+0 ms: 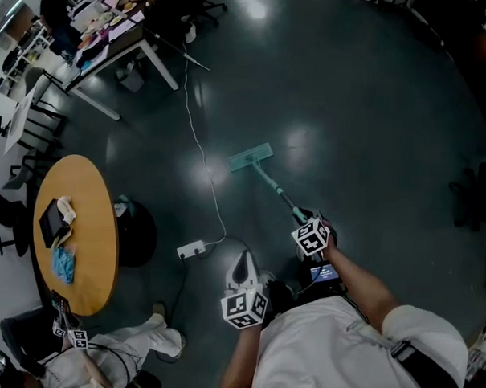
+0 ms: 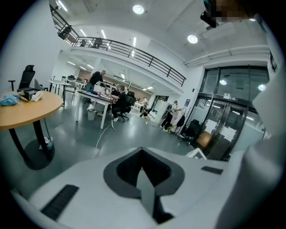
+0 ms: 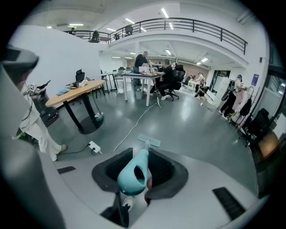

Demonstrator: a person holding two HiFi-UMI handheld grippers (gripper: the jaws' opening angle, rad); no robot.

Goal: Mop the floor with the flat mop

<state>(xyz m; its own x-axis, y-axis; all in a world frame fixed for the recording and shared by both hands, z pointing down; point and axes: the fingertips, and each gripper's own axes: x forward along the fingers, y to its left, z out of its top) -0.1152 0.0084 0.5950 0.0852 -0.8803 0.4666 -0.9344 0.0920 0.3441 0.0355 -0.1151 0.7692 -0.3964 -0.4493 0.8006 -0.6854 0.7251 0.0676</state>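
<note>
The flat mop has a teal head (image 1: 251,157) lying flat on the dark grey floor ahead of me. Its thin handle (image 1: 277,192) slants back to my right gripper (image 1: 312,232). In the right gripper view the handle's teal end (image 3: 133,173) sits between the jaws, and the right gripper (image 3: 139,178) is shut on it; the mop head (image 3: 149,141) shows beyond on the floor. My left gripper (image 1: 243,271) hangs near my body, apart from the mop. In its own view the left gripper (image 2: 143,176) points out across the hall, shut with nothing in it.
A round wooden table (image 1: 84,246) stands at the left on a black foot. A white power strip (image 1: 191,249) lies by it, and its cable (image 1: 198,147) runs close past the mop head. A person (image 1: 115,352) sits lower left. Desks (image 1: 113,43) stand far left.
</note>
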